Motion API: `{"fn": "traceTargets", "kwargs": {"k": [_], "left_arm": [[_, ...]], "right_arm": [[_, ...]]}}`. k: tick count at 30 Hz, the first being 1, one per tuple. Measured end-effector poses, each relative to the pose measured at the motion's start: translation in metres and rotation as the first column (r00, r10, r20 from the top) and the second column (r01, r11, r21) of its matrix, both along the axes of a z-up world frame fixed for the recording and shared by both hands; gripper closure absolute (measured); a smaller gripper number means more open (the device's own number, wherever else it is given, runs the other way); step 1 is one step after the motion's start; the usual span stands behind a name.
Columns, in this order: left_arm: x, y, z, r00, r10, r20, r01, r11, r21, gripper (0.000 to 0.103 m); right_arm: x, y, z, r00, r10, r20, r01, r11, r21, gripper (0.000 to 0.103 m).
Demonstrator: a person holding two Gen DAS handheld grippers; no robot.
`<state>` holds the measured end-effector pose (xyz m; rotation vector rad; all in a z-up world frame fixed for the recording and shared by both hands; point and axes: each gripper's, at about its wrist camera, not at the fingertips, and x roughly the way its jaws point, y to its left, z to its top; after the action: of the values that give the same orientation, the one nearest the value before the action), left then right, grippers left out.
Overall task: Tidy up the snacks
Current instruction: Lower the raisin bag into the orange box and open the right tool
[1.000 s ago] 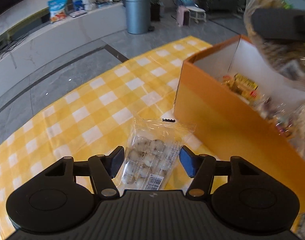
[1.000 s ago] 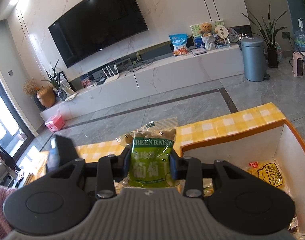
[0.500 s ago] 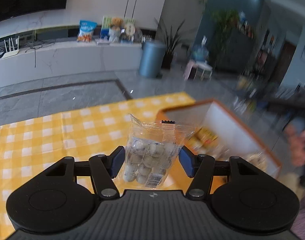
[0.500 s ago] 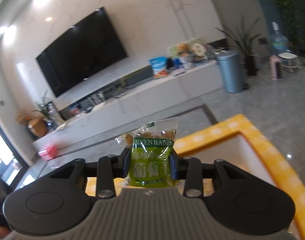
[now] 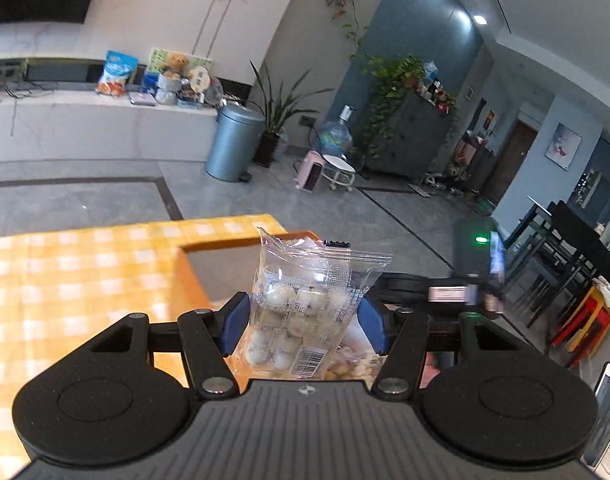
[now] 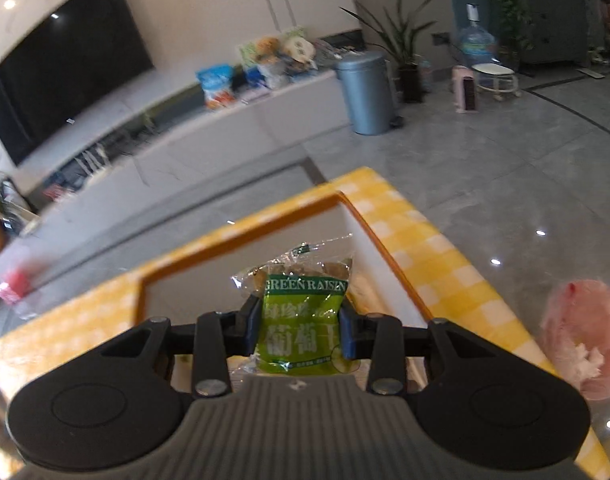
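Two light, crinkly, slippery packets: left gripper (image 5: 303,322) is clamping the clear bag (image 5: 305,308) mid-body, right gripper (image 6: 301,330) is squeezing the raisin packet (image 6: 301,316) likewise, both hanging over the orange box (image 6: 241,236).

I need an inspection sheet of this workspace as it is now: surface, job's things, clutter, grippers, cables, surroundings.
Surface: yellow checked cloth on the table.
Job's things: orange box, open top, snacks inside; clear pack of pale round pieces; green raisin pack.
Clutter: nothing seen on the cloth.
Grippers: left gripper shut on the clear pack; right gripper shut on the raisin pack, above the box.
Cables: wires on the far counter.
Surroundings: TV, bin, plants, water bottle.
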<state>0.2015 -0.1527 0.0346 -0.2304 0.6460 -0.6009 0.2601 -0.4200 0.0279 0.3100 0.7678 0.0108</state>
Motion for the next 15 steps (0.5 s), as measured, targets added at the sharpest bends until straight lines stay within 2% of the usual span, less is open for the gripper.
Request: {"fn": "traceTargets", "kwargs": {"k": [4,5,10,15], "left_arm": [[0.001,-0.015,-0.008,0.999,-0.024,-0.032,0.023,1.000,-0.012,0.035],[0.002,-0.019,-0.010,0.999,-0.027,-0.037,0.027,1.000,-0.010,0.035],[-0.003,-0.033,-0.017,0.997,-0.030,-0.066,0.031,0.999,0.014,0.035],[-0.007,-0.047,-0.023,0.993,-0.055,-0.103,0.055,0.998,-0.001,0.035]], "right_arm": [[0.011,-0.003,-0.014,0.998,-0.041,-0.052,0.040,0.999,-0.014,0.059],[0.012,-0.004,-0.014,0.997,-0.059,-0.053,0.059,0.998,-0.007,0.050],[-0.005,-0.016,0.012,0.996,-0.062,0.057,0.056,0.993,0.100,0.032],[-0.033,-0.030,0.042,0.987,-0.067,0.145,0.049,0.991,0.122,0.027]]}}
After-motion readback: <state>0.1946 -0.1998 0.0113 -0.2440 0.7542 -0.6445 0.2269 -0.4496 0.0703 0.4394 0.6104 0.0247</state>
